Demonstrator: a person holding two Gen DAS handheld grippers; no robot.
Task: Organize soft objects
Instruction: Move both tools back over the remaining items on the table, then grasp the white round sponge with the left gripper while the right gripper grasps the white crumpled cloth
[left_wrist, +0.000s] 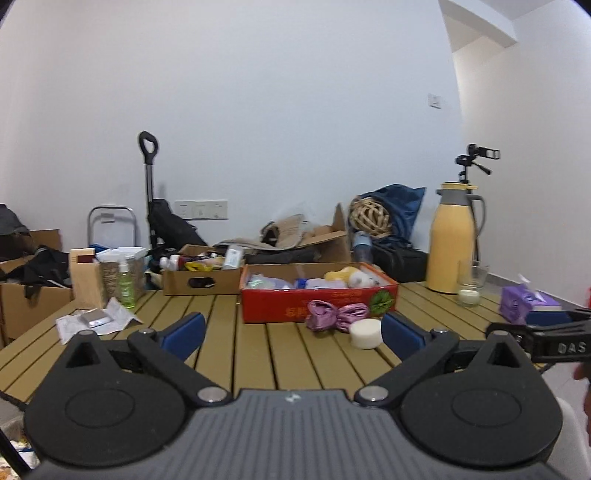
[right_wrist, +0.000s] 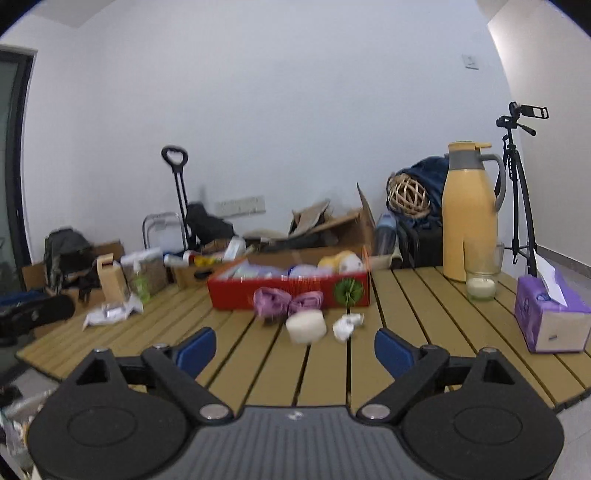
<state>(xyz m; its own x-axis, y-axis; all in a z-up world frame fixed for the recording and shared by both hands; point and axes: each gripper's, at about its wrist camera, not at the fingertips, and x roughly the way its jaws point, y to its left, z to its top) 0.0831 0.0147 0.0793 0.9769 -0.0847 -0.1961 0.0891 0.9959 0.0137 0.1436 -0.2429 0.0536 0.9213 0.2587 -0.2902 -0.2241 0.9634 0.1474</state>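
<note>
Both claws stand wide apart and empty, the left claw (left_wrist: 293, 334) and the right claw (right_wrist: 295, 349) low over the near edge of the slatted surface (right_wrist: 406, 332). Three soft things lie loose just in front of the red box (right_wrist: 288, 293): a purple cloth bundle (right_wrist: 288, 301), a white sponge puck (right_wrist: 306, 326) and a crumpled white scrap (right_wrist: 346, 325). Take the sponge first (it is nearest), squeezing gently at mid-height, then lift it clear over the box wall.
</note>
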